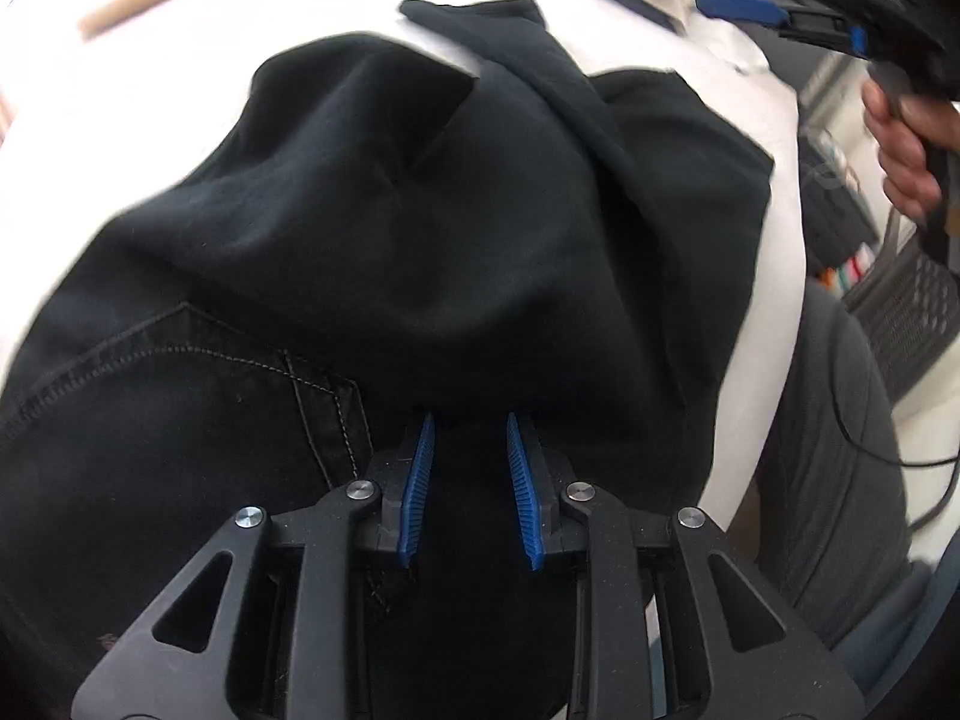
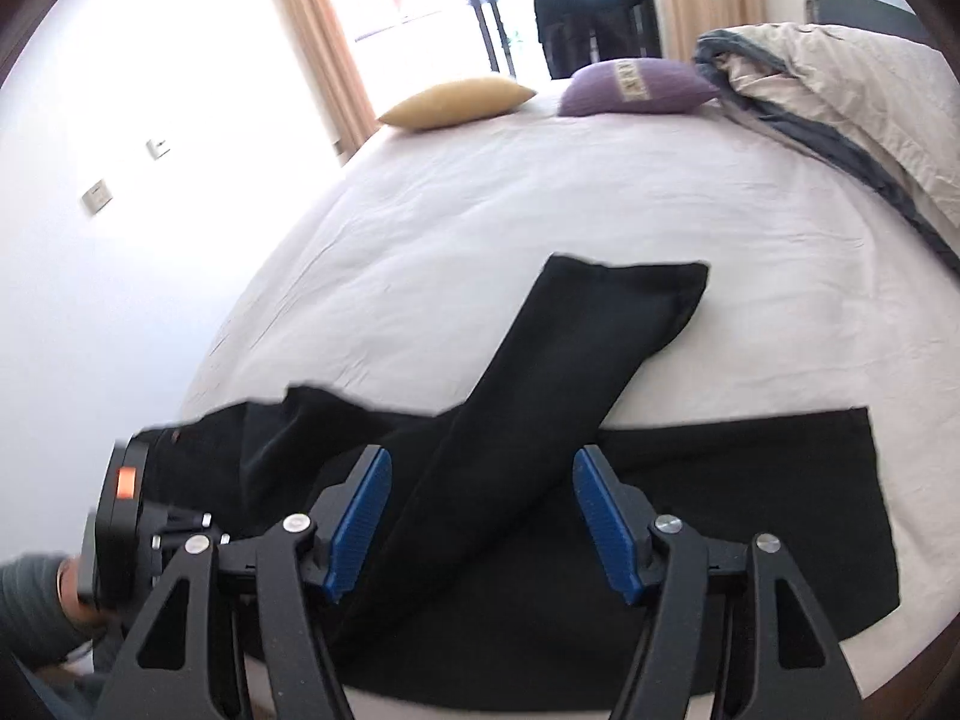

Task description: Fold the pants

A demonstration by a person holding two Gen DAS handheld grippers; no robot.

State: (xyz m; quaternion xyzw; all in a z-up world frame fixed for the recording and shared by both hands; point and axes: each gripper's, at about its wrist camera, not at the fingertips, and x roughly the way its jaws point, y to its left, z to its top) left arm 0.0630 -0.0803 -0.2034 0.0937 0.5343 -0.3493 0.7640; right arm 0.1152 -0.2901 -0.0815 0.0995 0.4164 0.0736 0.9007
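Left-wrist view: my left claw (image 1: 469, 420) points steeply down at the black pants (image 1: 372, 252), which lie bunched on the bed (image 1: 678, 48). Its blue fingertips (image 1: 427, 426) stand a narrow gap apart, their ends at the edge of a cloth fold; I cannot tell whether any cloth is pinched between them. A stitched seam and pocket line run at lower left. At upper right a hand (image 1: 900, 138) carries my right claw (image 1: 744, 7).

Right-wrist view: my right claw (image 2: 480, 468) is released, its blue pads well apart and above the cloth, touching nothing. One pant leg (image 2: 576, 348) lies diagonally over the other, which stretches level across the white sheet. A yellow pillow (image 2: 456, 101) and a purple pillow (image 2: 636, 87) rest near the window; a crumpled duvet (image 2: 840, 96) lies at right.
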